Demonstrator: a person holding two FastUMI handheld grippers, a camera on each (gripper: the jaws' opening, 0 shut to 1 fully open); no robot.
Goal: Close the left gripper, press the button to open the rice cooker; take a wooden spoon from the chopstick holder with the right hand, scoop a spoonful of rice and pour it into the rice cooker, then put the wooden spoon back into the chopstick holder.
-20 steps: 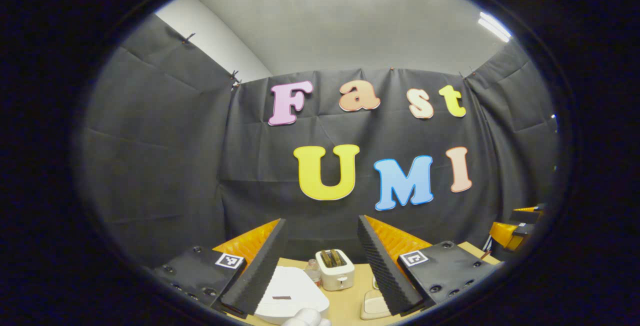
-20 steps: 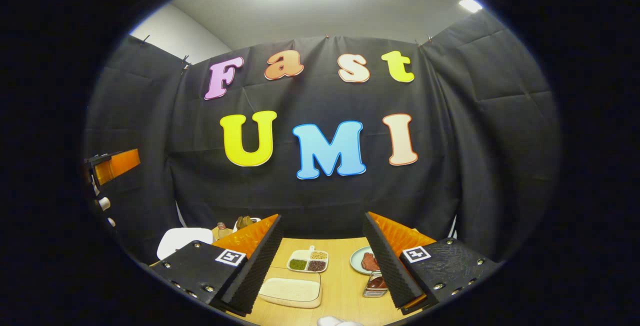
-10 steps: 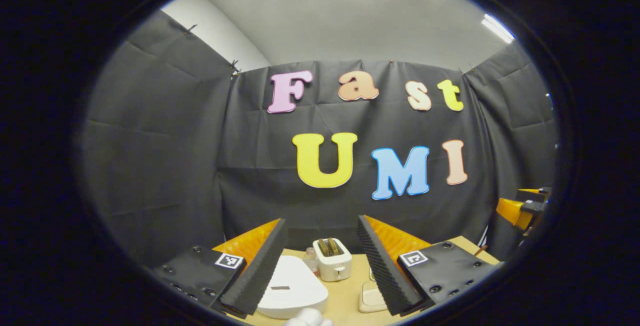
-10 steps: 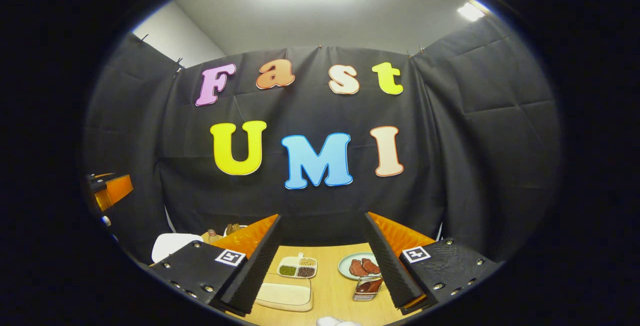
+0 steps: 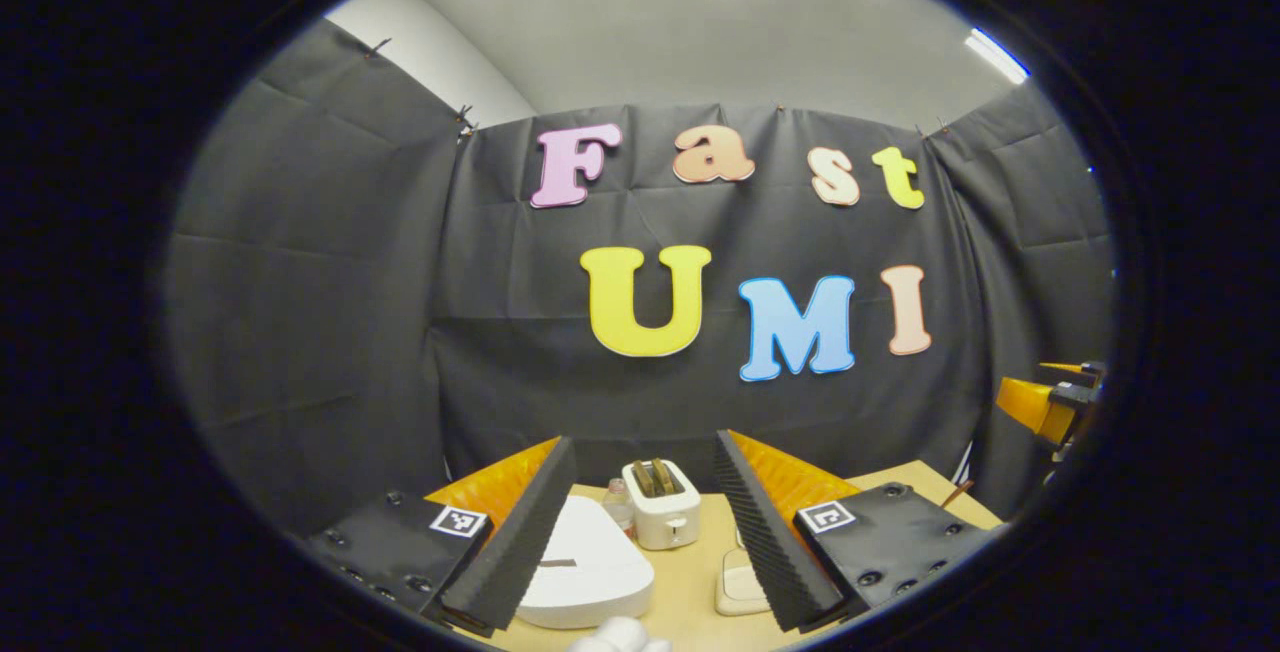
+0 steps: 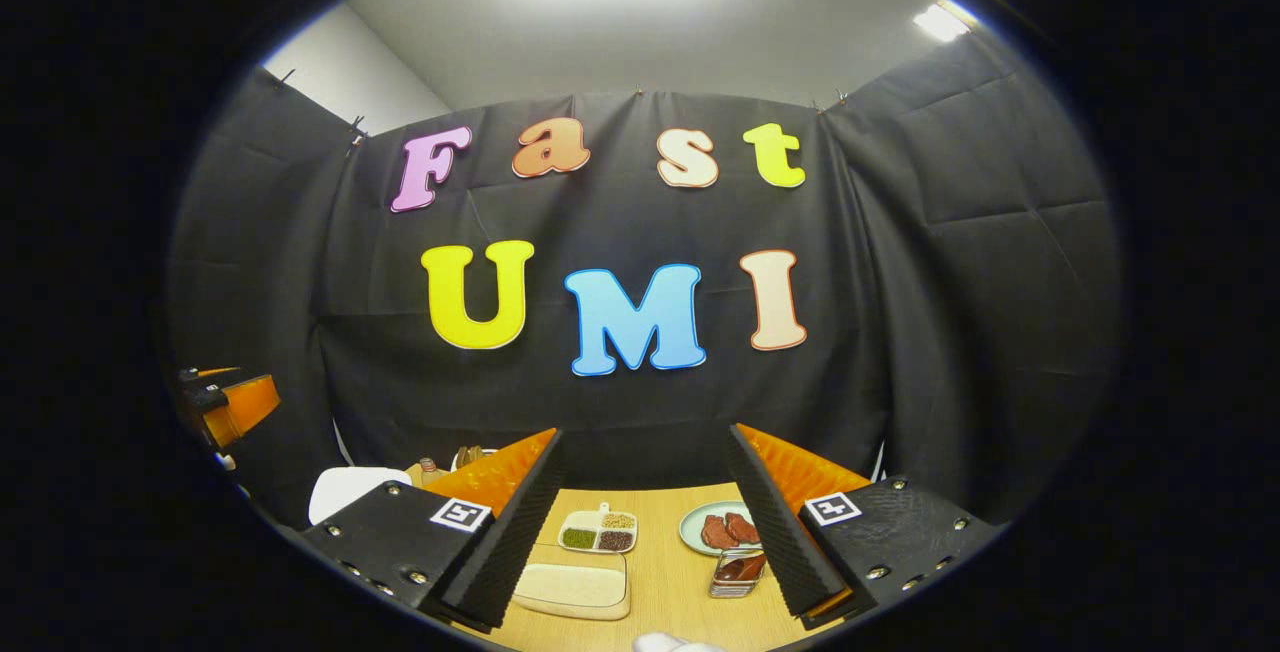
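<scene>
The white rice cooker (image 5: 590, 572) sits with its lid down on the wooden table (image 5: 690, 582), low between the fingers of my left gripper (image 5: 644, 438), which stands open above it with nothing held. My right gripper (image 6: 645, 432) is open too and holds nothing. Below it lies a clear tray of white rice (image 6: 572, 590). In the right gripper view the rice cooker (image 6: 350, 484) shows at the far left, with the left gripper (image 6: 230, 404) above it. The right gripper (image 5: 1048, 402) appears at the right edge of the left gripper view.
A white toaster (image 5: 660, 517) and a small bottle (image 5: 620, 502) stand behind the cooker. A beige flat object (image 5: 738, 587) lies to its right. Near the rice tray are a divided dish of beans (image 6: 598, 532), a plate of meat (image 6: 722, 529) and a small glass box (image 6: 738, 572).
The left gripper view has tipped down a little, so more of the cooker and toaster shows. The right gripper view shifted slightly, then held. Both grippers stay open.
</scene>
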